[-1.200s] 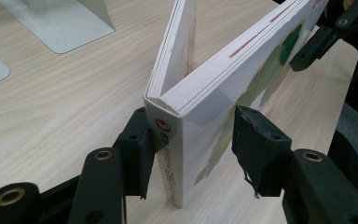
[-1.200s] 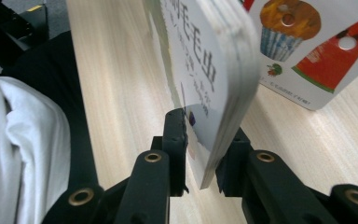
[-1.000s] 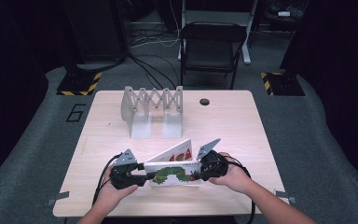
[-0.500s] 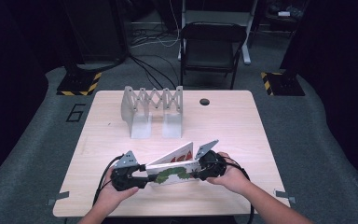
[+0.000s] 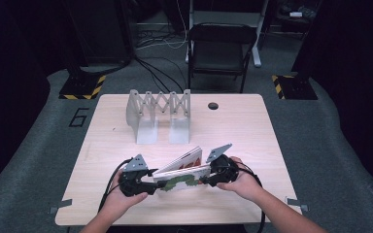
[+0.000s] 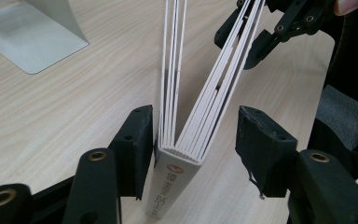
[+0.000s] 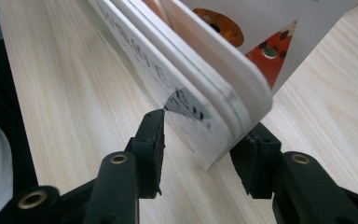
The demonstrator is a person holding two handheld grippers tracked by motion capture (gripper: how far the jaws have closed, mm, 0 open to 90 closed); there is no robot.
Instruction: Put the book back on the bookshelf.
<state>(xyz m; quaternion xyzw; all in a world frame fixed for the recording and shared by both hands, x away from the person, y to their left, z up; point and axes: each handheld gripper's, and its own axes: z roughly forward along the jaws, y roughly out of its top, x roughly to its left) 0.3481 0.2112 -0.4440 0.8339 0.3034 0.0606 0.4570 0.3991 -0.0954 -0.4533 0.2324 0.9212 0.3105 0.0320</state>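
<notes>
Book (image 5: 180, 174): board book standing on its lower edge, pages splayed, between the two grippers.
Left gripper (image 6: 193, 140): jaws just opening; spine between fingers (image 6: 135, 140), one touches, other stands apart.
Right gripper (image 7: 203, 144): jaws just opening; page edges between fingers (image 7: 151, 137), no clamp.
Advice: close both squarely before lifting, or the book likely tips.
Rack (image 5: 158, 115): well beyond fingertips.

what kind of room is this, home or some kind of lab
Probably a lab or recording space, not a home: a lone wooden table on grey carpet, hazard-striped stand bases, loose floor cables, and dark surroundings.
</notes>
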